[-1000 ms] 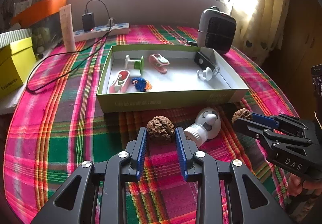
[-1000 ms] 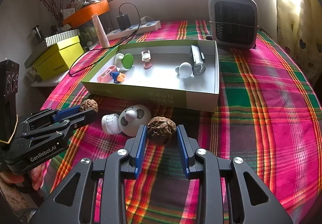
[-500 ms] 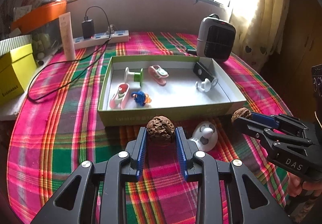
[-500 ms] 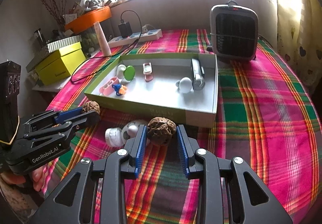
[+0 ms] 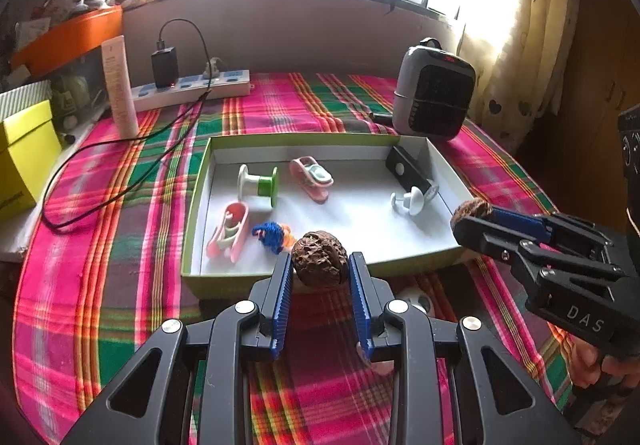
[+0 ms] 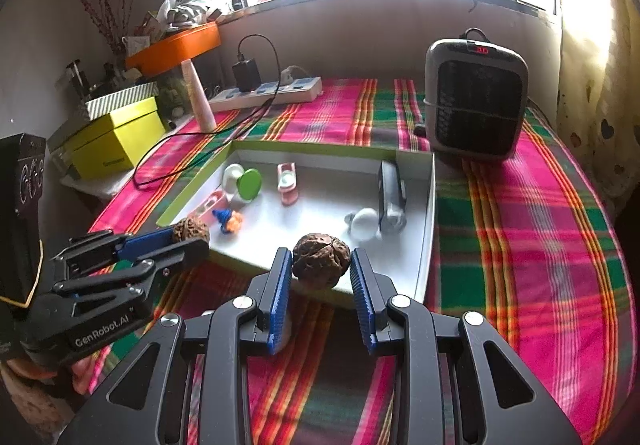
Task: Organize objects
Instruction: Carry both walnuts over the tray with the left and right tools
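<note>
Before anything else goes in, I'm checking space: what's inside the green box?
Inside the green box: spool, two pink clips, blue-orange toy, white hook, black gadget. Near strip hidden behind walnuts.

White toy (image 5: pixel 416 301) — mostly hidden.

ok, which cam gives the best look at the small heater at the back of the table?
Right wrist view. The heater sits large and nearly face-on there, with its dark grille, red display and top handle visible. In the left wrist view the heater is smaller and turned at an angle, so the grille shows obliquely.

The right claw (image 5: pixel 472 215) reads "DAS"; the left claw (image 6: pixel 192 233) reads "GenRobot.AI".
</note>
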`<action>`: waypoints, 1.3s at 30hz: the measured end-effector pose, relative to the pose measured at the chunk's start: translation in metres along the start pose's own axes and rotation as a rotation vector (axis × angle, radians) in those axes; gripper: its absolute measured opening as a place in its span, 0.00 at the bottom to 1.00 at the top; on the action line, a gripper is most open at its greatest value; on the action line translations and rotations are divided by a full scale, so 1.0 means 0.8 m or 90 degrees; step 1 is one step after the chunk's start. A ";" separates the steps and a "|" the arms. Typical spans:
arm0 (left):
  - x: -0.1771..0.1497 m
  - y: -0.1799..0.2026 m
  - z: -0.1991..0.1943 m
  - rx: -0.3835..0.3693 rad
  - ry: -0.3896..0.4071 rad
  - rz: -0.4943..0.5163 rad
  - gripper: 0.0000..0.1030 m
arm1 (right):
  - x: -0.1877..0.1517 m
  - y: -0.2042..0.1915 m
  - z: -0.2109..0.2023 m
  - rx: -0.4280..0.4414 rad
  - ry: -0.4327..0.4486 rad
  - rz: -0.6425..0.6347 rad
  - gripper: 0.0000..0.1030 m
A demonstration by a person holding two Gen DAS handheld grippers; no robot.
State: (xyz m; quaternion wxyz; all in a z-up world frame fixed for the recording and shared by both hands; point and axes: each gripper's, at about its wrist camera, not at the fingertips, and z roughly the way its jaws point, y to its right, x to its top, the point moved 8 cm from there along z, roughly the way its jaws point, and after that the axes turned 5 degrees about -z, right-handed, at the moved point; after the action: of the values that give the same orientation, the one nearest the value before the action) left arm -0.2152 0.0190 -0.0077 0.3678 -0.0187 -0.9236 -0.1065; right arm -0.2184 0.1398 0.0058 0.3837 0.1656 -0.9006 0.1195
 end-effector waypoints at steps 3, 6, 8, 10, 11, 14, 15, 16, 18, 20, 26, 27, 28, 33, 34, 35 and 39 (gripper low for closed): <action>0.009 0.000 0.007 0.002 0.001 0.001 0.25 | 0.011 0.004 0.009 -0.001 -0.003 -0.005 0.31; 0.015 -0.004 0.017 0.004 -0.005 -0.004 0.25 | 0.019 0.009 0.018 -0.003 -0.007 -0.008 0.31; 0.019 -0.006 0.023 0.003 -0.008 -0.010 0.25 | 0.026 0.011 0.025 -0.001 -0.008 -0.010 0.31; 0.024 -0.005 0.027 0.006 -0.005 -0.007 0.25 | 0.030 0.013 0.033 -0.001 -0.015 -0.012 0.31; 0.025 -0.005 0.031 0.005 -0.007 -0.006 0.25 | 0.033 0.015 0.038 -0.003 -0.018 -0.015 0.31; 0.028 -0.004 0.038 0.004 -0.013 -0.005 0.25 | 0.039 0.017 0.052 -0.004 -0.027 -0.019 0.31; 0.029 -0.004 0.041 0.006 -0.013 -0.004 0.25 | 0.041 0.018 0.055 -0.004 -0.029 -0.019 0.31; 0.031 -0.005 0.043 0.007 -0.014 -0.005 0.25 | 0.043 0.019 0.060 -0.002 -0.032 -0.017 0.31; 0.034 -0.007 0.050 0.007 -0.020 -0.009 0.25 | 0.046 0.022 0.067 -0.003 -0.036 -0.015 0.31; 0.036 -0.007 0.054 0.007 -0.021 -0.008 0.25 | 0.049 0.023 0.075 -0.004 -0.041 -0.017 0.31; 0.042 -0.007 0.068 0.010 -0.026 -0.009 0.25 | 0.057 0.027 0.096 -0.009 -0.058 -0.025 0.31; 0.043 -0.007 0.070 0.011 -0.026 -0.006 0.25 | 0.058 0.028 0.100 -0.010 -0.061 -0.025 0.31; 0.044 -0.007 0.071 0.011 -0.027 -0.005 0.25 | 0.059 0.029 0.104 -0.012 -0.064 -0.027 0.31; 0.047 -0.007 0.081 0.017 -0.030 0.001 0.25 | 0.060 0.033 0.118 -0.015 -0.078 -0.028 0.31; 0.048 -0.006 0.083 0.017 -0.031 0.004 0.25 | 0.060 0.034 0.120 -0.014 -0.080 -0.029 0.31; 0.048 -0.006 0.085 0.017 -0.033 0.007 0.25 | 0.060 0.034 0.122 -0.014 -0.081 -0.028 0.31; 0.047 -0.009 0.093 0.020 -0.039 0.003 0.25 | 0.061 0.034 0.128 -0.016 -0.084 -0.033 0.31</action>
State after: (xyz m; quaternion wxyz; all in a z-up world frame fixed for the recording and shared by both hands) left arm -0.2936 0.0256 -0.0356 0.3397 -0.0184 -0.9360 -0.0907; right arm -0.3276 0.1196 -0.0301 0.3284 0.1914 -0.9208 0.0869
